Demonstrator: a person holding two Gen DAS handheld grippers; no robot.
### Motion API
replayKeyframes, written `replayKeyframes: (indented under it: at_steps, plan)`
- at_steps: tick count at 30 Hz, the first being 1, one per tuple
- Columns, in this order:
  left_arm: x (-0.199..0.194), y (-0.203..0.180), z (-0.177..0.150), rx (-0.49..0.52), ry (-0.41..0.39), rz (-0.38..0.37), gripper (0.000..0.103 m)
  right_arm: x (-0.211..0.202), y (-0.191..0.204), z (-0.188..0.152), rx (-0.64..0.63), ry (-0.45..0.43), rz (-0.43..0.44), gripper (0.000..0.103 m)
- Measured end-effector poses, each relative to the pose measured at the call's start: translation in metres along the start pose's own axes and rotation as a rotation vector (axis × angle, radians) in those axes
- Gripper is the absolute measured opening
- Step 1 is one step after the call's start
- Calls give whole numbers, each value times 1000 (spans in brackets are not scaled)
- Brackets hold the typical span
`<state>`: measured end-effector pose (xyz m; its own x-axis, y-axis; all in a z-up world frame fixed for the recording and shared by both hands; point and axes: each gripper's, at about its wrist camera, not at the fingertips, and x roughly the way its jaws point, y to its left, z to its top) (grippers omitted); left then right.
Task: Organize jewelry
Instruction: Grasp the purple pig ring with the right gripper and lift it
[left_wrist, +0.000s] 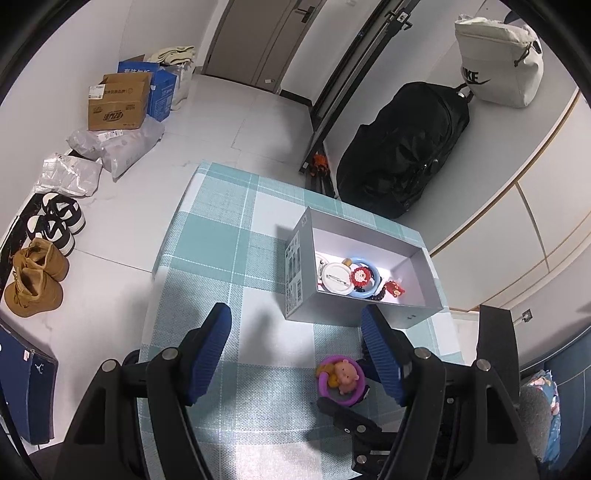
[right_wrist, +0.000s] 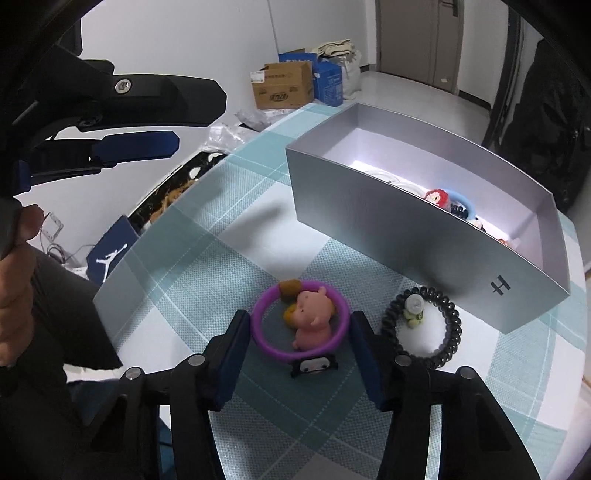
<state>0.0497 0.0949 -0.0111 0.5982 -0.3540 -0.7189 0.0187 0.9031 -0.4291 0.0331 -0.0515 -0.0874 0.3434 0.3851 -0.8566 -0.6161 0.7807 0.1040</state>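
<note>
A purple hair tie with a pink pig charm (right_wrist: 301, 319) lies on the checked tablecloth (right_wrist: 207, 266). My right gripper (right_wrist: 297, 325) is open, one finger on each side of the tie, low over the cloth. A black coil hair tie with a small charm (right_wrist: 424, 325) lies just to its right. The grey box (right_wrist: 406, 236) behind holds a blue tie, a red charm (left_wrist: 360, 277) and a white round piece (left_wrist: 334, 277). My left gripper (left_wrist: 295, 328) is open and empty above the cloth, left of the box (left_wrist: 299, 280). The purple tie also shows in the left wrist view (left_wrist: 341, 378).
The small table stands on a white tiled floor. Shoes (left_wrist: 37, 280), cardboard boxes (left_wrist: 116, 105) and plastic bags lie on the floor to the left. A black backpack (left_wrist: 402, 147) and a white bag (left_wrist: 496, 62) are behind the table.
</note>
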Motion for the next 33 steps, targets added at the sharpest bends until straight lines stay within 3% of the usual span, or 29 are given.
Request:
replayKeyframes:
  at_steps: [14, 20, 28, 33]
  plan:
    - [8, 1, -3, -14, 45, -3, 68, -38, -31, 4, 157, -114, 79, 52]
    - [16, -9, -8, 35, 76, 8, 68, -61, -42, 3, 196, -172, 65, 52]
    - [25, -26, -19, 97, 118, -31, 68, -95, -61, -5, 236, -244, 45, 51]
    - [35, -42, -29, 180, 153, -29, 68, -112, -74, -13, 268, -278, 41, 51]
